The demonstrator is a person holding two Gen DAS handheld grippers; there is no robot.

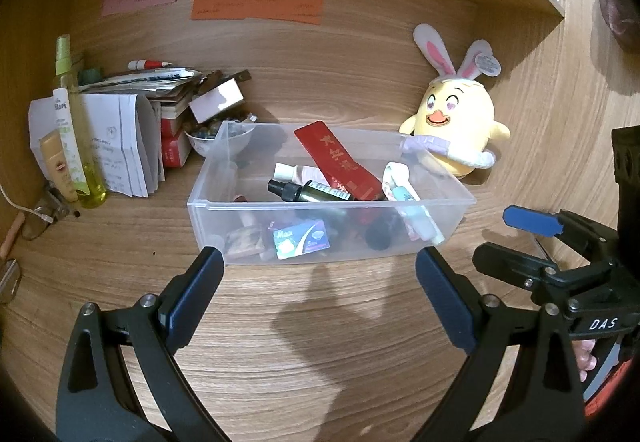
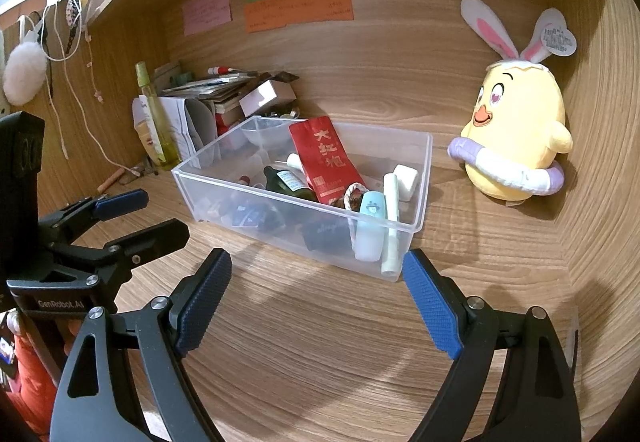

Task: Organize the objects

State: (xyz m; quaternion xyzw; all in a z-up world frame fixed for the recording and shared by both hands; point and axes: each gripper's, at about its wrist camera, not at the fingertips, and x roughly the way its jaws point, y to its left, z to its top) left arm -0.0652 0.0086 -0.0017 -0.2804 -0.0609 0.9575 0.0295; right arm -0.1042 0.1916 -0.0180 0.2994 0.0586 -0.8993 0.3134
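Grippers first: both are parked low over the wooden desk [image 1: 320, 362], angled down toward the clear plastic bin [image 1: 256, 238], and neither one is touching anything. The left gripper [image 1: 320, 262] has its dark blue pads spread wide apart with nothing between them, fingertips stopping just short of the bin's near wall. The right gripper [image 2: 318, 262] is the same deal, jaws splayed open and empty, tips close to the bin's near corner but not on it. From the left wrist view the right gripper shows up at the right edge, sitting beside the left one, and a bit of a hand is visible under its handle. The bin sits in the middle of the desk, loaded with small stuff: a red tea packet [image 2: 326, 162] leaning up against the clutter, a dark green bottle [image 1: 316, 192] lying on its side, a pale blue tube [image 2: 370, 226] and a white tube propped in the right corner, plus a card with "Max" on it [image 1: 300, 242] against the front wall. A yellow chick plush with bunny ears [image 2: 516, 138] stands well to the right of the bin, and a pile of papers and boxes [image 1: 132, 130] with a yellow spray bottle [image 1: 78, 130] fills the back left corner.
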